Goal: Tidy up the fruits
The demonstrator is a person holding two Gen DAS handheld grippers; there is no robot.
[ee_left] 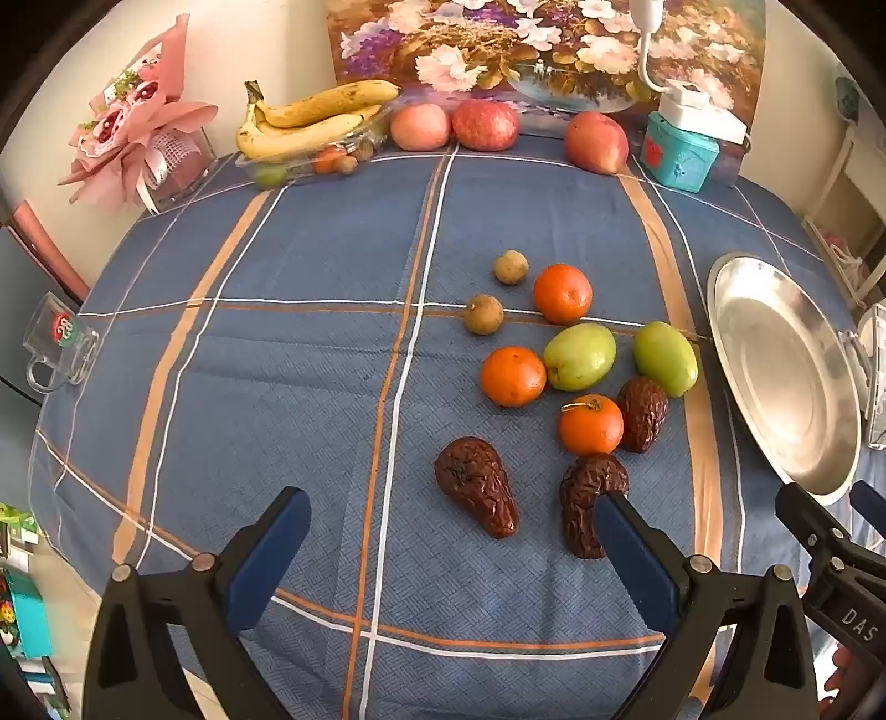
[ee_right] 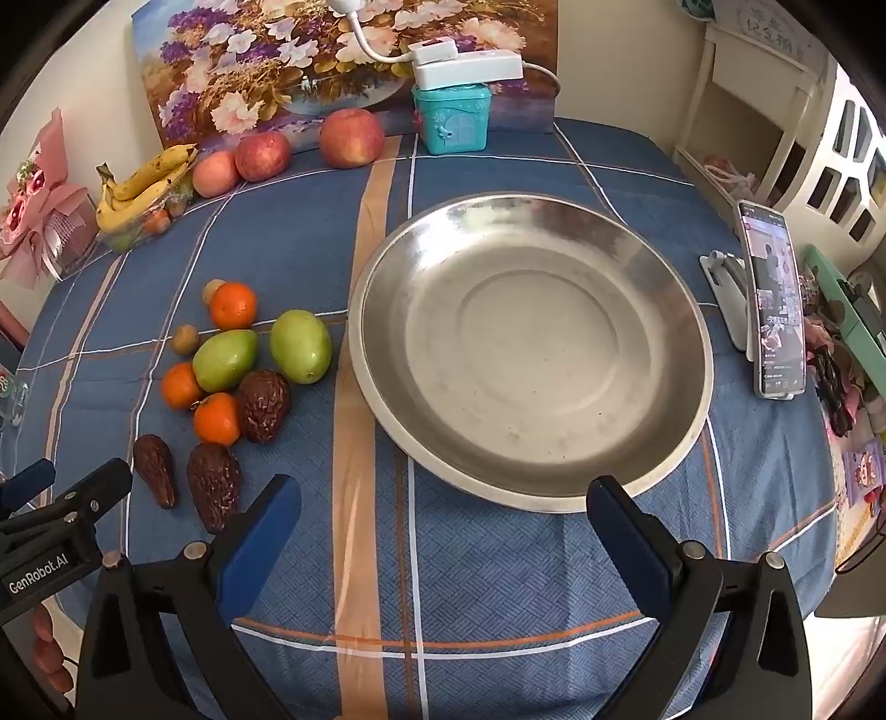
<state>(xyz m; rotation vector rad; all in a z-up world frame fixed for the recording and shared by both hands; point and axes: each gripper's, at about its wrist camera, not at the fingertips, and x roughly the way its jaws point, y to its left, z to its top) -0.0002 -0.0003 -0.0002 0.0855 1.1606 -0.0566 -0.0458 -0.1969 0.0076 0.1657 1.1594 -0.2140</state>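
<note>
The fruits lie in a loose group on the blue checked tablecloth (ee_left: pixel 310 387), just left of the steel plate (ee_right: pixel 653 310). In the group are three oranges (ee_left: pixel 562 293), two green fruits (ee_left: pixel 579 356), three wrinkled dark dates (ee_left: pixel 477 484) and two small brown longans (ee_left: pixel 483 314). One green fruit touches an orange; the other green fruit (ee_right: pixel 299 346) lies nearest to the plate. One date (ee_left: pixel 642 412) touches the orange (ee_left: pixel 590 425) beside it. The two other dates are at the near side of the group, apart from each other.

The plate holds nothing and sits flat on the cloth.

The left gripper (ee_left: pixel 451 526) has its fingers spread wide, above the near edge of the table; its right finger (ee_left: pixel 637 559) covers part of one date (ee_left: pixel 581 493), and I cannot tell if it touches it. The right gripper (ee_right: pixel 443 515) is also spread wide and holds nothing, its fingers pointing at the near rim of the plate.

At the far edge of the table are bananas (ee_left: pixel 310 119) on a clear tray, three apples (ee_left: pixel 485 125), a teal box (ee_right: pixel 451 119) and a flower painting (ee_right: pixel 310 50). A phone (ee_right: pixel 772 302) stands on a holder to the right of the plate.
</note>
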